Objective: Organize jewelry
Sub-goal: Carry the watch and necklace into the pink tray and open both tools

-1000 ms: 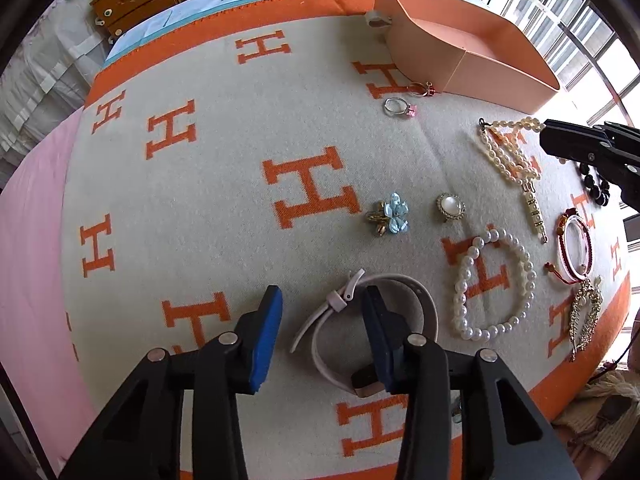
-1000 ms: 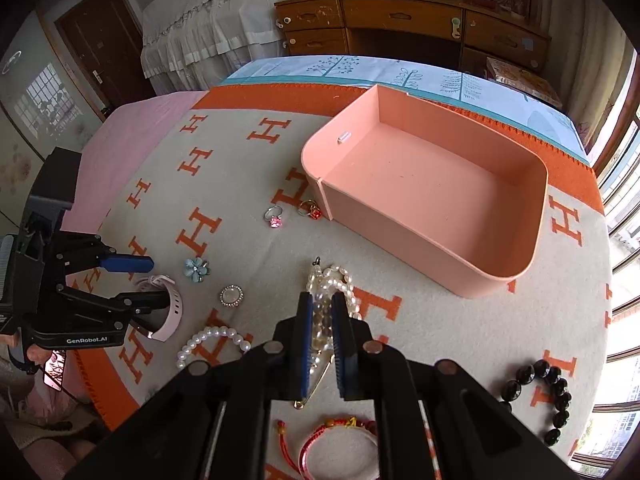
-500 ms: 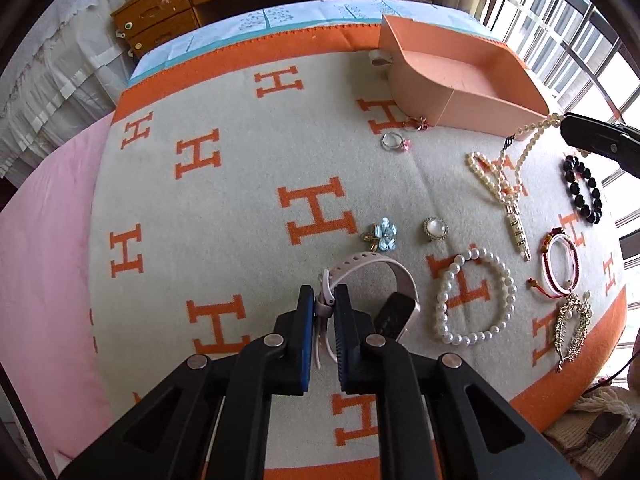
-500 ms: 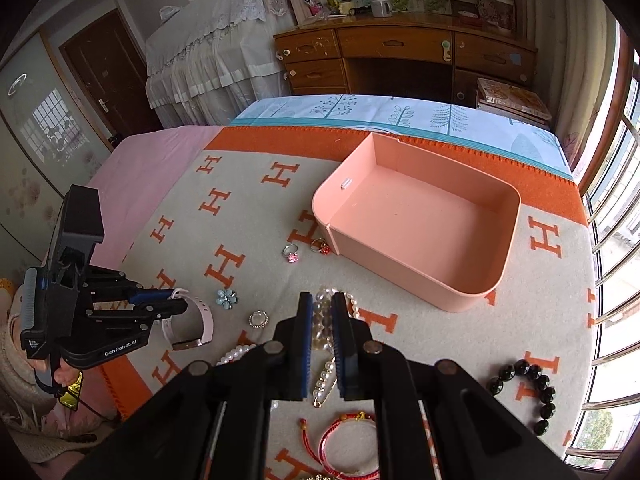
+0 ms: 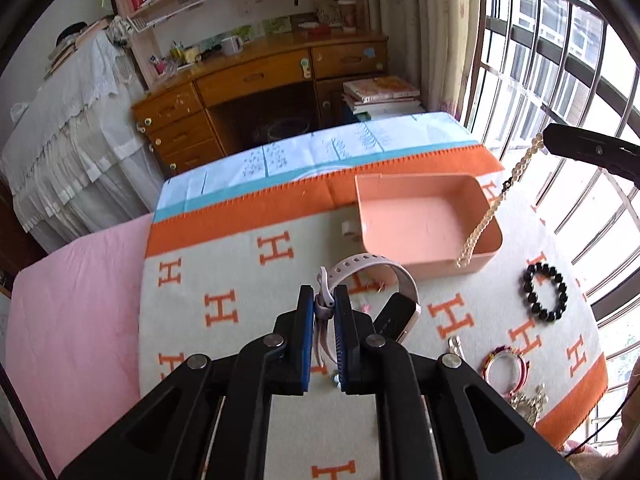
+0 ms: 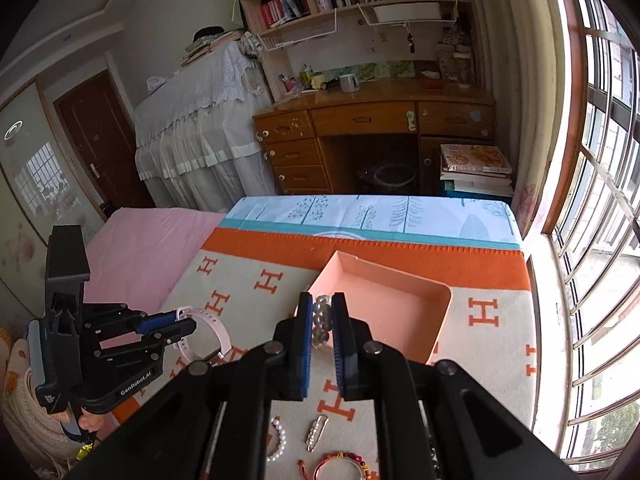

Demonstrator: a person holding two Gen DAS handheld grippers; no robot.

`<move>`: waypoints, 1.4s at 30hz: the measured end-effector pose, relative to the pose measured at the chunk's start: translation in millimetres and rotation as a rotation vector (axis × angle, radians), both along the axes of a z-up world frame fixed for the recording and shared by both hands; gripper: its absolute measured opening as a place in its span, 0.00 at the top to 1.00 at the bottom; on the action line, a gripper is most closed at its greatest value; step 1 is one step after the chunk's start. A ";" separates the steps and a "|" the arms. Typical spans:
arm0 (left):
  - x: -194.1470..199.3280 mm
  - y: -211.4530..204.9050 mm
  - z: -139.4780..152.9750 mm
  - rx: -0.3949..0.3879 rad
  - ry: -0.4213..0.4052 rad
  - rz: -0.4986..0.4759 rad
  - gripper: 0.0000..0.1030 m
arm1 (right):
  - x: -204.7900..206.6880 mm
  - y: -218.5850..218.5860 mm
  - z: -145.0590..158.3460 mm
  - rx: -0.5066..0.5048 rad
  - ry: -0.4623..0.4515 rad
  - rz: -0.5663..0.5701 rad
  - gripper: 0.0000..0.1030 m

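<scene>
My left gripper is shut on the strap of a pale pink watch and holds it in the air above the orange-and-cream blanket. The right wrist view shows that same left gripper and watch at the left. My right gripper is shut on a pearl necklace. In the left wrist view the pearl necklace dangles from the right gripper over the near right corner of the pink tray. The pink tray has nothing in it.
On the blanket lie a black bead bracelet, a red cord bracelet, a pearl bracelet and a pearl clip. A wooden desk stands beyond the bed. A barred window runs along the right.
My left gripper closed on the watch strap and lifted the watch off the blanket. My right gripper rose with the pearl necklace, which now hangs free. Both views tilted up toward the room.
</scene>
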State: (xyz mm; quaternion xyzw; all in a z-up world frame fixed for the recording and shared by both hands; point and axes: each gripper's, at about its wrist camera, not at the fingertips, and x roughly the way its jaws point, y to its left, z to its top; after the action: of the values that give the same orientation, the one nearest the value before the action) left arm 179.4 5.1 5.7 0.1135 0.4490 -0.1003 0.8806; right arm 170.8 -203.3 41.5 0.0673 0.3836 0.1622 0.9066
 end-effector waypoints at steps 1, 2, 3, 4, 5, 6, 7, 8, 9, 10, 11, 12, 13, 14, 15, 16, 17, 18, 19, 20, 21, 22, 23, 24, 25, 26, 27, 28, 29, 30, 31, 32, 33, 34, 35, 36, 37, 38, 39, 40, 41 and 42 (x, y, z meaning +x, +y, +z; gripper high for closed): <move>5.4 -7.0 3.7 -0.002 -0.010 -0.005 0.93 | 2.8 -5.1 4.1 0.009 -0.008 -0.015 0.91; 10.8 -13.6 7.0 -0.007 -0.018 -0.011 0.93 | 5.9 -10.3 8.4 0.018 -0.015 -0.030 0.91; 15.4 -20.5 8.9 -0.010 -0.026 -0.018 0.93 | 9.1 -14.7 11.3 0.023 -0.022 -0.043 0.91; 19.1 -27.9 10.6 -0.009 -0.035 -0.022 0.93 | 11.3 -18.4 13.3 0.024 -0.029 -0.059 0.91; 24.5 -35.0 11.5 -0.006 -0.042 -0.027 0.93 | 14.7 -22.5 15.0 0.028 -0.034 -0.073 0.91; 30.3 -42.0 11.4 -0.005 -0.047 -0.035 0.93 | 18.1 -26.0 16.0 0.034 -0.037 -0.082 0.91; 35.5 -47.7 9.6 -0.004 -0.050 -0.039 0.93 | 21.6 -28.4 16.8 0.038 -0.038 -0.087 0.91; 42.1 -54.3 7.3 0.003 -0.054 -0.042 0.93 | 25.0 -31.1 16.5 0.040 -0.038 -0.094 0.91; 48.2 -60.9 3.3 0.010 -0.059 -0.044 0.93 | 28.5 -33.7 15.3 0.043 -0.037 -0.101 0.91; 55.1 -66.5 -2.6 0.015 -0.058 -0.044 0.93 | 32.0 -35.0 12.5 0.046 -0.030 -0.104 0.91; 62.2 -71.7 -8.7 0.022 -0.053 -0.045 0.93 | 36.0 -36.5 9.0 0.047 -0.023 -0.107 0.91; 68.2 -76.4 -17.6 0.028 -0.047 -0.045 0.93 | 40.0 -37.3 4.6 0.045 -0.012 -0.111 0.91; 73.9 -80.7 -26.6 0.033 -0.042 -0.045 0.93 | 42.3 -38.3 -1.3 0.043 -0.001 -0.113 0.91; 79.2 -85.0 -36.2 0.047 -0.037 -0.045 0.93 | 45.7 -39.2 -6.8 0.045 0.013 -0.111 0.91; 83.5 -88.8 -46.4 0.069 -0.033 -0.044 0.93 | 49.2 -40.2 -13.2 0.048 0.031 -0.109 0.91; 87.1 -92.2 -56.5 0.091 -0.027 -0.042 0.93 | 50.4 -42.5 -18.5 0.050 0.045 -0.110 0.91; 90.4 -94.9 -66.1 0.108 -0.018 -0.043 0.93 | 52.7 -43.4 -23.9 0.050 0.059 -0.111 0.91; 92.8 -96.6 -75.1 0.121 -0.010 -0.042 0.92 | 54.9 -44.2 -29.6 0.048 0.073 -0.111 0.91; 93.2 -97.4 -83.5 0.131 -0.003 -0.038 0.92 | 56.5 -44.7 -34.7 0.045 0.084 -0.111 0.91; 95.1 -97.6 -89.9 0.138 0.004 -0.035 0.92 | 57.8 -44.9 -38.9 0.041 0.093 -0.111 0.91; 96.7 -97.2 -95.2 0.142 0.009 -0.031 0.92 | 58.7 -45.0 -42.8 0.038 0.103 -0.109 0.91; 97.9 -96.0 -99.6 0.146 0.015 -0.026 0.92 | 59.5 -45.2 -46.8 0.037 0.115 -0.105 0.91; 98.4 -95.3 -103.3 0.151 0.024 -0.022 0.92 | 59.8 -45.6 -50.6 0.036 0.127 -0.103 0.91; 97.5 -94.2 -105.9 0.147 0.032 -0.024 0.90 | 59.0 -45.9 -53.8 0.032 0.135 -0.104 0.90; 95.8 -93.3 -107.9 0.148 0.038 -0.028 0.88 | 58.3 -45.6 -55.9 0.026 0.139 -0.101 0.90; 93.1 -92.9 -109.3 0.156 0.037 -0.031 0.88 | 56.8 -44.4 -57.6 0.018 0.144 -0.099 0.90; 89.9 -92.5 -110.0 0.162 0.034 -0.034 0.88 | 55.9 -43.7 -59.2 0.010 0.147 -0.098 0.90; 86.9 -91.9 -110.9 0.165 0.038 -0.037 0.88 | 54.2 -42.9 -60.2 0.004 0.148 -0.099 0.90; 84.5 -91.2 -112.6 0.164 0.052 -0.037 0.88 | 52.4 -42.7 -61.2 0.003 0.151 -0.097 0.90; 81.0 -91.3 -114.0 0.156 0.061 -0.042 0.88 | 51.0 -42.3 -62.0 0.005 0.153 -0.093 0.90; 76.6 -91.9 -113.6 0.155 0.059 -0.047 0.88 | 49.9 -42.0 -62.4 0.005 0.153 -0.090 0.90; 73.5 -92.6 -113.3 0.160 0.051 -0.049 0.88 | 48.7 -41.2 -62.9 0.002 0.153 -0.089 0.90; 70.7 -93.3 -112.8 0.167 0.045 -0.049 0.88 | 47.5 -40.4 -63.1 -0.001 0.152 -0.089 0.90; 68.7 -93.3 -112.8 0.169 0.043 -0.047 0.88 | 46.2 -39.8 -63.2 -0.003 0.151 -0.087 0.90; 67.5 -93.0 -112.2 0.167 0.044 -0.042 0.88 | 45.0 -39.4 -63.0 -0.003 0.150 -0.085 0.90; 66.5 -92.1 -111.7 0.161 0.047 -0.037 0.88 | 43.7 -39.1 -62.7 -0.003 0.149 -0.083 0.90; 63.7 -92.2 -111.2 0.158 0.050 -0.034 0.87 | 43.9 -39.1 -62.0 -0.002 0.148 -0.080 0.90; 62.4 -91.6 -110.5 0.156 0.053 -0.031 0.87 | 42.7 -38.7 -61.6 -0.002 0.146 -0.079 0.90; 61.2 -90.9 -110.3 0.153 0.056 -0.030 0.87 | 42.1 -38.5 -61.2 -0.002 0.143 -0.078 0.90; 60.5 -91.2 -110.0 0.152 0.058 -0.028 0.87 | 41.4 -38.6 -60.9 -0.002 0.141 -0.077 0.90; 59.4 -90.3 -109.9 0.151 0.059 -0.026 0.87 | 41.3 -38.9 -61.0 0.000 0.140 -0.076 0.90; 58.0 -90.0 -110.2 0.150 0.060 -0.024 0.87 | 41.8 -39.3 -61.4 0.002 0.141 -0.075 0.90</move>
State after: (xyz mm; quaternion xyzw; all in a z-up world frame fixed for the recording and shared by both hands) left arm 237.5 -84.9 -104.4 0.1813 0.4802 -0.0802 0.8544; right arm 212.6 -242.6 -19.9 0.0939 0.4435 0.1232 0.8828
